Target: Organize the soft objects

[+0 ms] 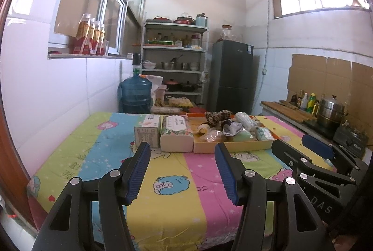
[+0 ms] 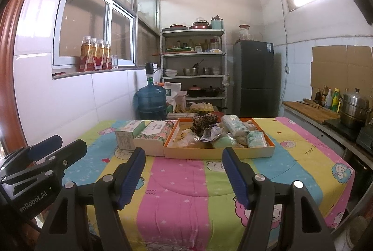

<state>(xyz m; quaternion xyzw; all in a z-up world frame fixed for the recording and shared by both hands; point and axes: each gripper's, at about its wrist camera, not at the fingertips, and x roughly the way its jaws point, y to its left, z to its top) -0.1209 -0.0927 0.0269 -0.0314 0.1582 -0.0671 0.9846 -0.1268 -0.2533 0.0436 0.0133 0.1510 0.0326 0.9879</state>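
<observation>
Your soft objects, among them a leopard-print fabric piece point(image 2: 205, 121), a wrapped tissue pack point(image 2: 233, 125), a pale green pouch point(image 2: 223, 142) and crumpled wrappers, lie heaped in the shallow orange-rimmed tray point(image 2: 216, 154) at the far end of the cloth-covered counter point(image 2: 177, 181), with a soft tissue pack point(image 2: 153, 134) and a small carton point(image 2: 127, 135) lined up just beside it on the left. That fits either a jumble waiting to be sorted or things already gathered into the tray, and you cannot settle which from here. Your left hand-held gripper point(image 1: 181, 171) and right hand-held gripper point(image 2: 184, 177) both hover near the counter's near edge with jaws spread wide, holding nothing.
</observation>
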